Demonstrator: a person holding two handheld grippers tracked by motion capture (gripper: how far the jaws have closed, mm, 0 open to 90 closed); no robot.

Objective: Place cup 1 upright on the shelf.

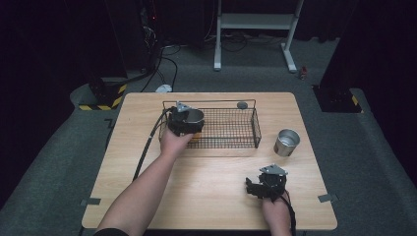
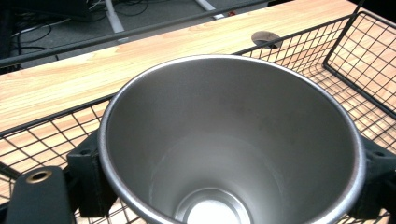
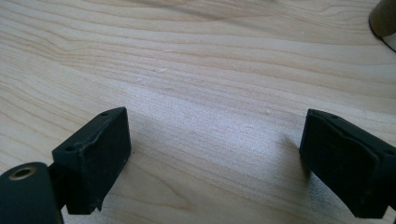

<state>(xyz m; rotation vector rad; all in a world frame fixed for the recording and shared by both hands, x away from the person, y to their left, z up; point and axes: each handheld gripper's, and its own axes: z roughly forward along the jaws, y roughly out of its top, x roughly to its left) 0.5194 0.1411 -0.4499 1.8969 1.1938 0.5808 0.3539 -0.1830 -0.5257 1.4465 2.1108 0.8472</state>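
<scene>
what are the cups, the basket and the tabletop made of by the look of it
The held cup and the cup standing on the table look like brushed steel: dull grey sheen, thin rolled rim. The basket appears to be black coated wire, an open welded grid. The tabletop shows pale wood grain, smooth and matte; solid wood or laminate can't be told.

No text, label, brand, number or sign can be read in any view. The steel cup (image 2: 229,140), the wire basket (image 1: 231,129), the second cup (image 1: 286,142) at about 3 o'clock on the counter (image 1: 206,191), and the black fingers (image 3: 95,154) all show bare surfaces without lettering.
</scene>
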